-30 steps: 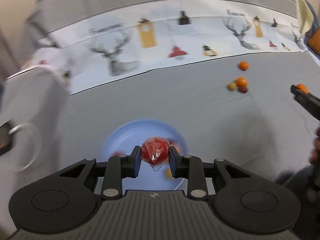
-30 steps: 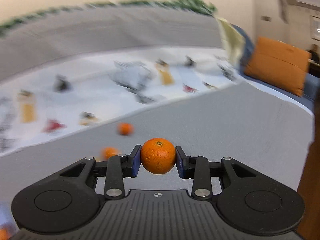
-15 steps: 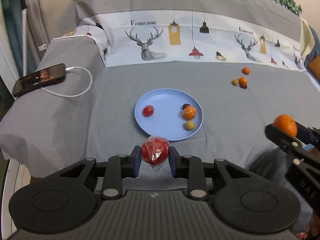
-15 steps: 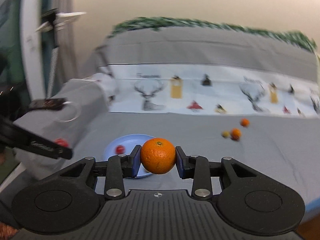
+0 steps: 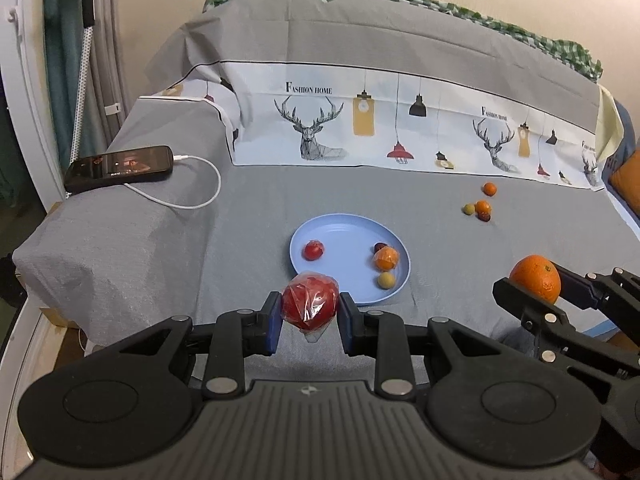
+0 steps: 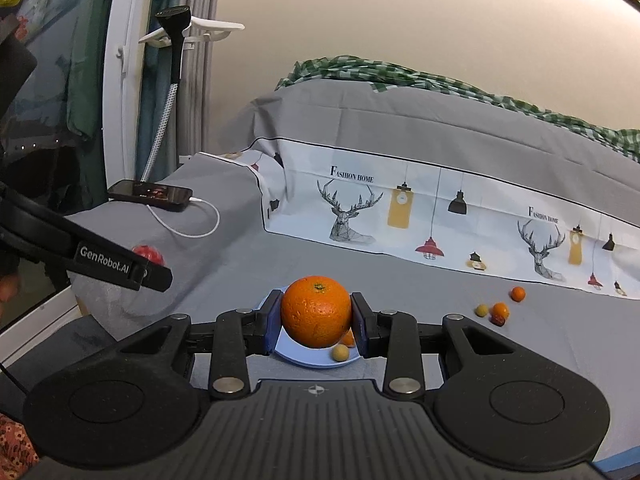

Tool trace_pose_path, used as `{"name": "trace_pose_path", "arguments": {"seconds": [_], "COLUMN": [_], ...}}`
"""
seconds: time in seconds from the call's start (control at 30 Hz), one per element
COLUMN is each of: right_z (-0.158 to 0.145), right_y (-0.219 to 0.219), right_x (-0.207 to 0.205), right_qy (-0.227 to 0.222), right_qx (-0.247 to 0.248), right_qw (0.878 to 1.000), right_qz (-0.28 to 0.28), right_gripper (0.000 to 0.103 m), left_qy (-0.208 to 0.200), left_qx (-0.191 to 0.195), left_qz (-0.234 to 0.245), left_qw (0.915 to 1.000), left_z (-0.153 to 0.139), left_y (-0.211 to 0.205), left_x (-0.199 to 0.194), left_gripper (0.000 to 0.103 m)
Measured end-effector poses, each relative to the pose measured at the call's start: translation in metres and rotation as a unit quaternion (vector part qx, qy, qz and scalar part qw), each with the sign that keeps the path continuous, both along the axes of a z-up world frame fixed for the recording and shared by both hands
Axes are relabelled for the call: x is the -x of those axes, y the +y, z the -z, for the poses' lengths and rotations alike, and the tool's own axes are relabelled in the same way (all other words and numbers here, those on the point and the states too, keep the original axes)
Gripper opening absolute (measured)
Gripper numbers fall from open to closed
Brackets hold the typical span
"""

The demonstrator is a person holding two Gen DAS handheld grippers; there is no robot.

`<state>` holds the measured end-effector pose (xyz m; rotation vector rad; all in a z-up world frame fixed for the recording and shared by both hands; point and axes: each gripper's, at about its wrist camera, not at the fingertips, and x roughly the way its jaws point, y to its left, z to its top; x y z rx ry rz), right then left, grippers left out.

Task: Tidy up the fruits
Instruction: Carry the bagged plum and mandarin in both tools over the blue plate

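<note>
The left gripper (image 5: pixel 309 322) has its fingers clamped on a red fruit in clear film (image 5: pixel 309 305), held in the air above the near edge of the bed (image 5: pixel 440 200). The right gripper (image 6: pixel 316 328) has its fingers clamped on an orange (image 6: pixel 316 311), also held above the near edge, to the right of the left unit. The blue plate (image 5: pixel 340 232) lies on the grey sheet directly ahead of the left fingers and just beyond them; from the right gripper it lies ahead and below, mostly covered by the orange. Judged from this, the left gripper is nearer the plate and has the straighter path to it. The plate already carries a small red fruit (image 5: pixel 313 250) on its left side and, on its right side, a wrapped orange fruit (image 5: pixel 386 259), a dark fruit (image 5: pixel 379 247) touching it and a yellow fruit (image 5: pixel 386 280). Toward the far right of the bed, loose fruits (image 5: pixel 480 206) sit in a cluster. A phone (image 5: pixel 120 166) lies at the far left corner. The small fruits' types are too small to identify.
</note>
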<state>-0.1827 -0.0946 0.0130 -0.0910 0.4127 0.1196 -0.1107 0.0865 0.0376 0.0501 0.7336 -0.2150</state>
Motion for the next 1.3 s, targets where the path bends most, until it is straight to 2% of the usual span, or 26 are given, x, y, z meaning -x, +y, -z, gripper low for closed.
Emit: {"name": "trace_pose_path", "arguments": {"seconds": [0.77, 1.3], "right_z": [0.002, 0.014], "right_y": [0.006, 0.003], "right_x": [-0.004, -0.024], "right_qy": [0.008, 0.036], "right_qx": [0.007, 0.003], "right_qw": [1.0, 0.999], "right_qz": [0.007, 0.001], "right_gripper": [0.037, 0.037], "left_qy": [0.008, 0.03], "left_qx": [0.013, 0.007], "left_qz": [-0.003, -0.004], "left_qw": [0.9999, 0.9995], "left_z": [0.006, 0.018], "left_y": [0.007, 0.008], "left_x": [-0.007, -0.028], "left_gripper": [0.032, 0.032]}}
